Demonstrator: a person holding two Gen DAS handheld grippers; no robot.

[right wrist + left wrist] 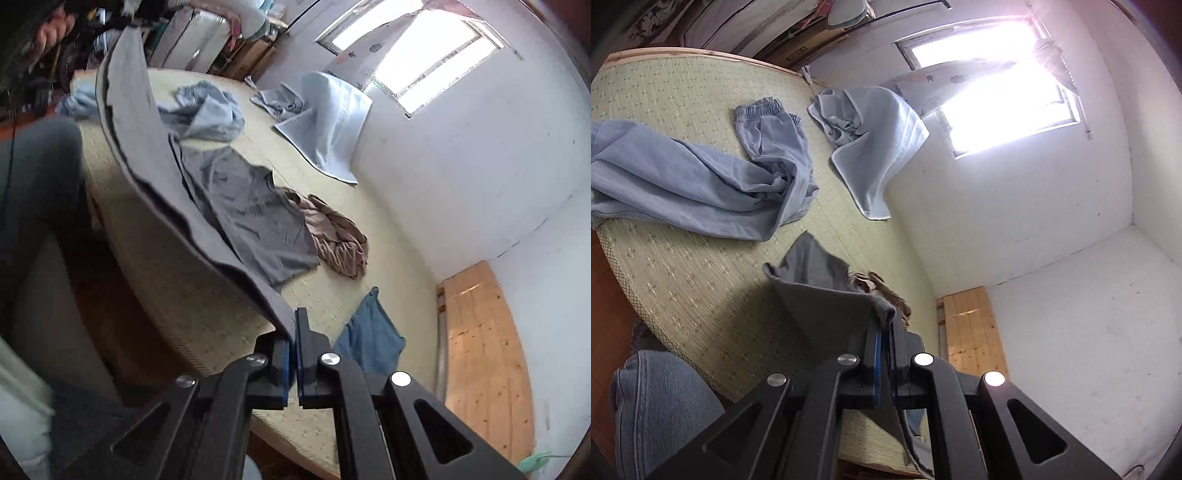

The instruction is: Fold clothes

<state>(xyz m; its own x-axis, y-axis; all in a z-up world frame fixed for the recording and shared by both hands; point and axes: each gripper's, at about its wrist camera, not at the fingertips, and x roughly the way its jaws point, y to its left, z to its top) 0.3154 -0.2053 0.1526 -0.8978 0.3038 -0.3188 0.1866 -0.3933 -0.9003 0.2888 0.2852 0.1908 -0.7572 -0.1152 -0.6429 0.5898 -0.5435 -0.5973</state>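
Two grippers, left (884, 325) and right (293, 328), each had fingers clamped on one end of the grey garment (155, 177); its long axis ran between them, sagging onto the bed mat (207, 310).

left gripper (885, 325) has its jaws closed, pinching grey cloth (827, 306) at the fingertips. right gripper (293, 325) likewise clamps the cloth's edge, tilted downward.

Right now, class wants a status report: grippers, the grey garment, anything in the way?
Left gripper and right gripper both shut on grey garment, lifted off bed mat. Brown garment touches its far edge.
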